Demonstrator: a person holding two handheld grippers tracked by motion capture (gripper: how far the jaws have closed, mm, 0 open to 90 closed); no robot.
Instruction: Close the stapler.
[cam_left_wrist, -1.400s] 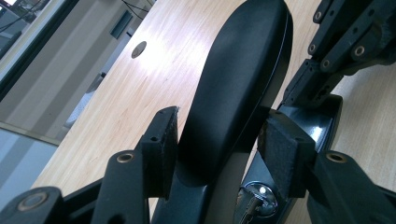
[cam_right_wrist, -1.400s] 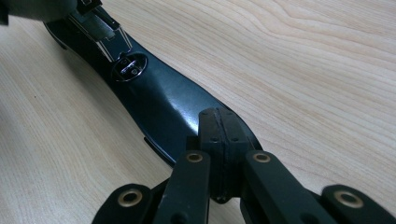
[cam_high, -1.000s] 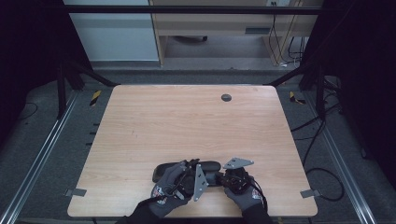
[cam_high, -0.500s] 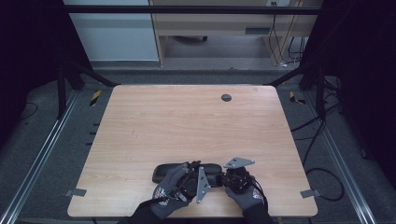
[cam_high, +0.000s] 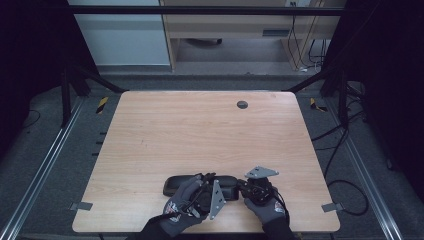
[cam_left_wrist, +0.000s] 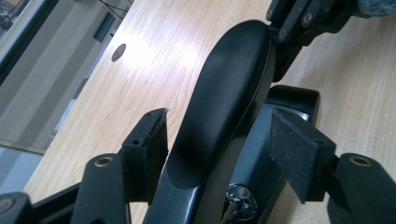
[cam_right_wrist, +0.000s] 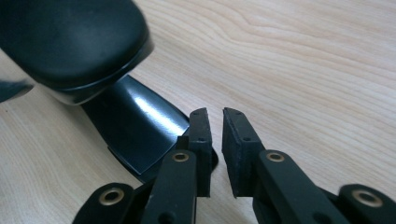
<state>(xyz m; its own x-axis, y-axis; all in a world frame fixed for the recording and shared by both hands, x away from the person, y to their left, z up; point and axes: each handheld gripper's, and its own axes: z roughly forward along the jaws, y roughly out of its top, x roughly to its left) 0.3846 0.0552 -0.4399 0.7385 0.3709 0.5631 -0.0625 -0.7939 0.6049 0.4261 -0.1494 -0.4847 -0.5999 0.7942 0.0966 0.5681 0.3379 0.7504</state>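
Note:
A black clamshell case (cam_high: 176, 183) lies near the table's front edge with its lid (cam_left_wrist: 224, 93) raised off the glossy base (cam_left_wrist: 292, 99). My left gripper (cam_high: 206, 183) straddles the lid; its jaws have just been opening. The lid stands between the pads (cam_left_wrist: 152, 137), which do not press on it. My right gripper (cam_high: 243, 188) is at the case's right end. In the right gripper view it (cam_right_wrist: 217, 116) hovers by the base's (cam_right_wrist: 135, 126) edge under the lid (cam_right_wrist: 70, 37). Its jaws have just been opening to a narrow gap with nothing in it.
The wooden table (cam_high: 200, 130) has a round cable hole (cam_high: 242, 104) at its back right. A shiny metal part (cam_left_wrist: 240, 196) sits inside the case. The right gripper's jaws (cam_left_wrist: 303, 23) show at the top of the left gripper view.
Both hands stay at the case near the front edge; the high view shows no clear shift of hands or case.

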